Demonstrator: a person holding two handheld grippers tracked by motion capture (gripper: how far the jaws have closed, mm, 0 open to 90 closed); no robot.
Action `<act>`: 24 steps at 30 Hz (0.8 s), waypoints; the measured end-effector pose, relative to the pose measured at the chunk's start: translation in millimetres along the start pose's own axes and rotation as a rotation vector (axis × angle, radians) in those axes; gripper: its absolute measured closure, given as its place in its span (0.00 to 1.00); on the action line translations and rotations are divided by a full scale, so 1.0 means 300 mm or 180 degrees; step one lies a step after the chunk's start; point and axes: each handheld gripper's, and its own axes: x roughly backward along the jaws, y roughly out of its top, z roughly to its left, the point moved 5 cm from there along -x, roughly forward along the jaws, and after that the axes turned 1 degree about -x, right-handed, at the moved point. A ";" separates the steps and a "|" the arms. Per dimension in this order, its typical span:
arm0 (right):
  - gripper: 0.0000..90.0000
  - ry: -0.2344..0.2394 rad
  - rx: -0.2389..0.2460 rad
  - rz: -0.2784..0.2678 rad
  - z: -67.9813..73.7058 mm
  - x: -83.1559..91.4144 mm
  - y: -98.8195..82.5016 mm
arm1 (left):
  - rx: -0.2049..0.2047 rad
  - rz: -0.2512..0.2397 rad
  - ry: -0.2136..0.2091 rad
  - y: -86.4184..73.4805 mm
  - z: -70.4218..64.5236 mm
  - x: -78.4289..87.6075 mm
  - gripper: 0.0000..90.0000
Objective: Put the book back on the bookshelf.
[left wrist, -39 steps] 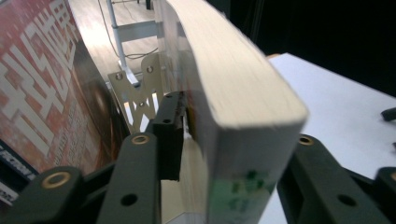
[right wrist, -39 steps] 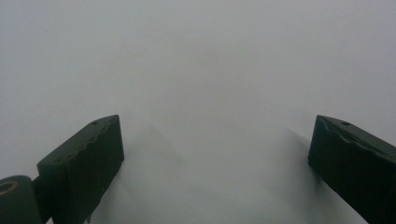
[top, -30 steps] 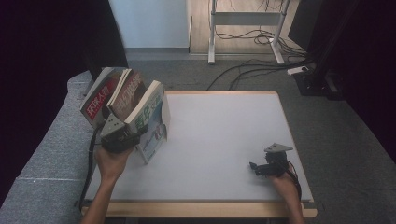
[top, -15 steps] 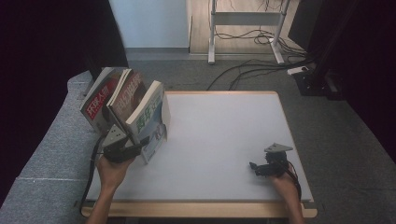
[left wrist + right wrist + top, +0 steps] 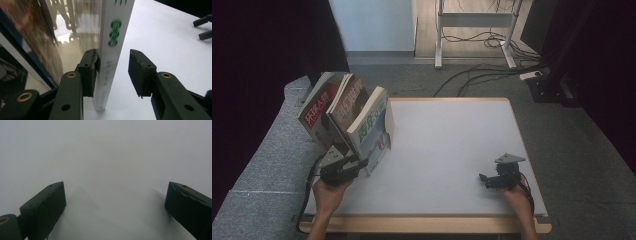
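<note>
The left hand-held gripper (image 5: 113, 72) has just been closing astride the upright book's (image 5: 112, 50) spine, right pad short; the right hand-held gripper (image 5: 493, 181) is wide.

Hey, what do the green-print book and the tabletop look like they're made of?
Book: paper, seemingly with a glossy coated cover, judging by its white spine with printed green marks and the sheen on the neighbouring magazine. Tabletop: matte white sheet, probably laminate, with a wood-look edge.

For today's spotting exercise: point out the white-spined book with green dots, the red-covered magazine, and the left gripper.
White-spined book with green dots (image 5: 113, 45), left gripper view, on its spine.
Red-covered magazine (image 5: 316, 114), high view, on its front cover.
Left gripper (image 5: 113, 72), left gripper view, midway between its black fingertips.
</note>
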 end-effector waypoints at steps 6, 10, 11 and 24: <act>0.03 -0.0001 0.0000 0.0000 0.000 0.000 0.000 | 0.0003 0.0062 0.0038 -0.020 0.009 -0.006 0.77; 0.03 0.0000 0.0000 0.0000 0.000 0.000 0.000 | -0.0028 0.0073 -0.0002 -0.017 0.001 -0.014 0.78; 0.03 0.0000 -0.0001 0.0001 0.000 0.000 0.000 | -0.0028 0.0073 -0.0002 -0.017 0.001 -0.014 0.78; 0.03 0.0000 -0.0001 0.0000 0.000 0.000 0.000 | -0.0140 0.0118 0.0107 0.036 -0.021 -0.096 0.77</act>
